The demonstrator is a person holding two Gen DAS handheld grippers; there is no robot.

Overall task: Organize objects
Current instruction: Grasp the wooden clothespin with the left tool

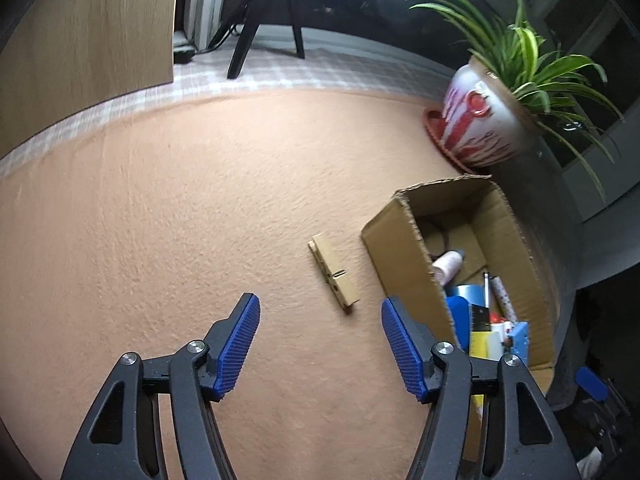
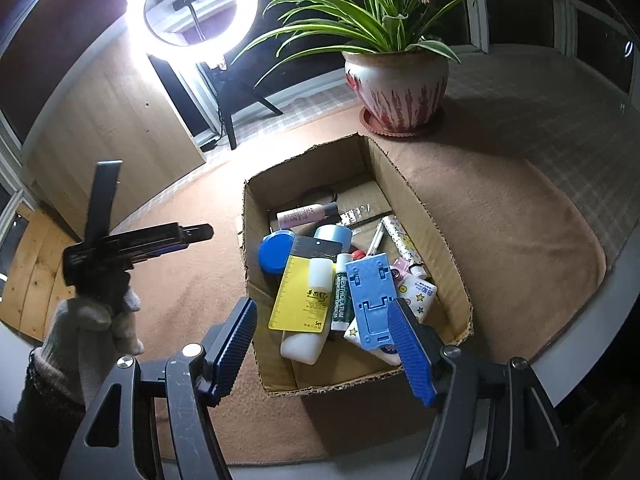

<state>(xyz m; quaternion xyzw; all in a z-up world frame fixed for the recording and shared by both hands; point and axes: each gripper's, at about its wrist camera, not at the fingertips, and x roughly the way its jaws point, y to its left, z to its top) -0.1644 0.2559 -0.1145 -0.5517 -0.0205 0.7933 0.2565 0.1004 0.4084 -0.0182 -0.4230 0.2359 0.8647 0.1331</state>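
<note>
A wooden clothespin (image 1: 334, 273) lies on the orange cloth just left of an open cardboard box (image 1: 396, 248). My left gripper (image 1: 320, 307) is open and empty, hovering near and a little short of the clothespin. The box (image 2: 416, 200) holds several items: a blue plastic stand (image 2: 370, 292), a yellow card (image 2: 298, 296), a white bottle (image 2: 310, 342), a blue round lid (image 2: 276, 254), a pink tube (image 2: 304, 213). My right gripper (image 2: 322, 312) is open and empty above the box's near end. The left gripper's body (image 2: 132, 242) shows in a gloved hand at left.
A potted spider plant (image 2: 396, 80) in a red-and-white pot stands behind the box, on a saucer. A ring light (image 2: 192, 4) on a tripod and a wooden panel (image 2: 120, 120) stand at the back left. The table's round edge (image 2: 592, 360) curves at right.
</note>
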